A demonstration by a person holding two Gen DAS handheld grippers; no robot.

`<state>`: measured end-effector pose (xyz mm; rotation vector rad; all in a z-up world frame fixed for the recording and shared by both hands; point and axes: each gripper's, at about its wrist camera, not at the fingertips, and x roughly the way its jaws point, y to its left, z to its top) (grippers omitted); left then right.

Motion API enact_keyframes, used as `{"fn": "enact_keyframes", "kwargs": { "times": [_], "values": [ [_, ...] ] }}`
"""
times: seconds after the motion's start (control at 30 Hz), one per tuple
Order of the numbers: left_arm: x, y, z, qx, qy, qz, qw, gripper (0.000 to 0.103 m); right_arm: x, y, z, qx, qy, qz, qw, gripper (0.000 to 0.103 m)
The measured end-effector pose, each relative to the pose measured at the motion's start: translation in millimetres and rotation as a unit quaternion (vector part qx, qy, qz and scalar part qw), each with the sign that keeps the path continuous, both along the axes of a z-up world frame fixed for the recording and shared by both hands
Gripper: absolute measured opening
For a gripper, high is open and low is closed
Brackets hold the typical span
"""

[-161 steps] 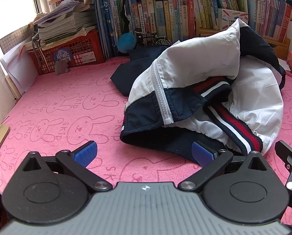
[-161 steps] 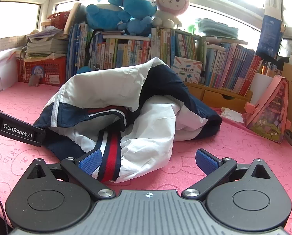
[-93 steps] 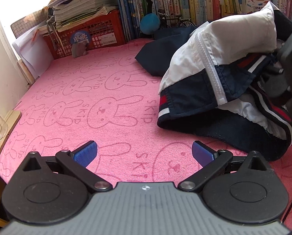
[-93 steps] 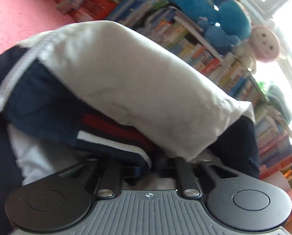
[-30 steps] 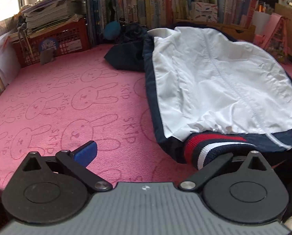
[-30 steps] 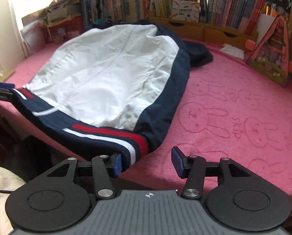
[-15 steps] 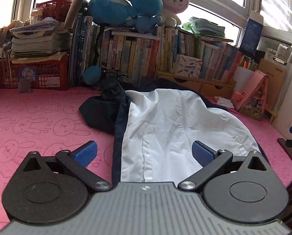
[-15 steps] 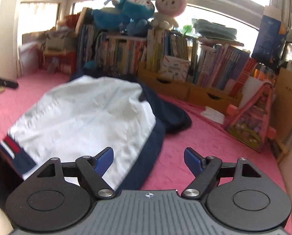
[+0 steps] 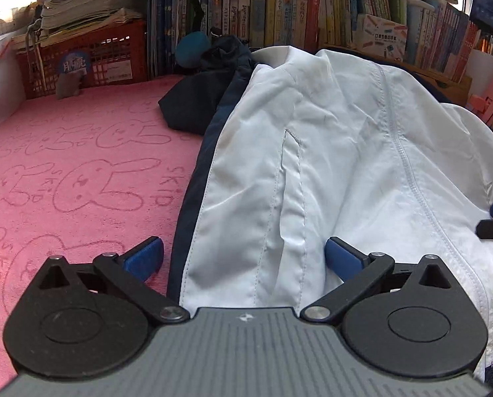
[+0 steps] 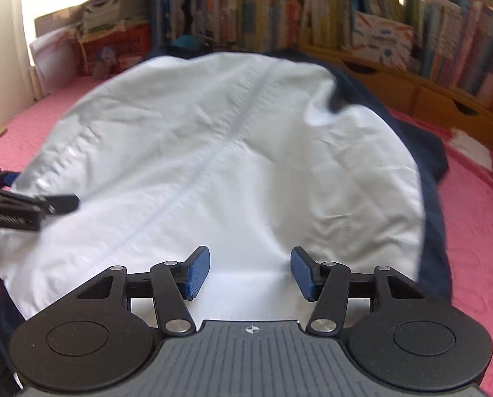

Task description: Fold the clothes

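Pink rabbit-print cloth covers the surface, and over the jacket on it hang the left claw, spread wide and gripping nothing, and the right claw, which has just been closing, nothing pinched between its blue pads. Outward from the claws, the jacket lies spread flat: rumpled white panels, a centre seam, navy borders, its dark far end bunched towards the bookshelf.
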<state>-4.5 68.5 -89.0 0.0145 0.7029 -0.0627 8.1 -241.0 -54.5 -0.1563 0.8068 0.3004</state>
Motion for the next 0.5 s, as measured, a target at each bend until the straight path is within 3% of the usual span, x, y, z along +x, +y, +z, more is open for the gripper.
{"fn": "enact_keyframes", "kwargs": {
  "times": [0.1, 0.17, 0.23, 0.27, 0.3, 0.33, 0.43, 0.5],
  "values": [
    [1, -4, 0, 0.008, -0.005, 0.001, 1.0, 0.103, -11, -43, 1, -0.042, 0.015, -0.067, 0.997, 0.052],
    [1, -3, 1, 0.002, -0.003, 0.002, 1.0, 0.103, -13, -46, 23, -0.073, 0.004, -0.073, 0.995, 0.049],
    [2, -3, 2, 0.002, -0.004, 0.002, 1.0, 0.103, -14, -45, 50, -0.096, -0.016, -0.066, 0.993, 0.052],
    [2, -4, 1, 0.002, -0.004, 0.003, 1.0, 0.103, -11, -40, 65, -0.103, -0.039, -0.052, 0.993, 0.062],
    [2, -4, 2, 0.002, -0.004, 0.004, 1.0, 0.103, 0, -30, 81, -0.108, -0.071, -0.035, 0.991, 0.081],
    [2, -4, 2, 0.001, -0.005, 0.004, 1.0, 0.103, 14, -19, 95, -0.116, -0.103, -0.019, 0.988, 0.089],
    [1, -4, 2, 0.0, -0.006, 0.005, 1.0, 0.103, 89, 28, 115, -0.145, -0.156, 0.021, 0.977, 0.091],
    [1, -4, 2, -0.001, -0.006, 0.004, 1.0, 0.103, 150, 60, 110, -0.155, -0.151, 0.027, 0.976, 0.091]
  ]
}}
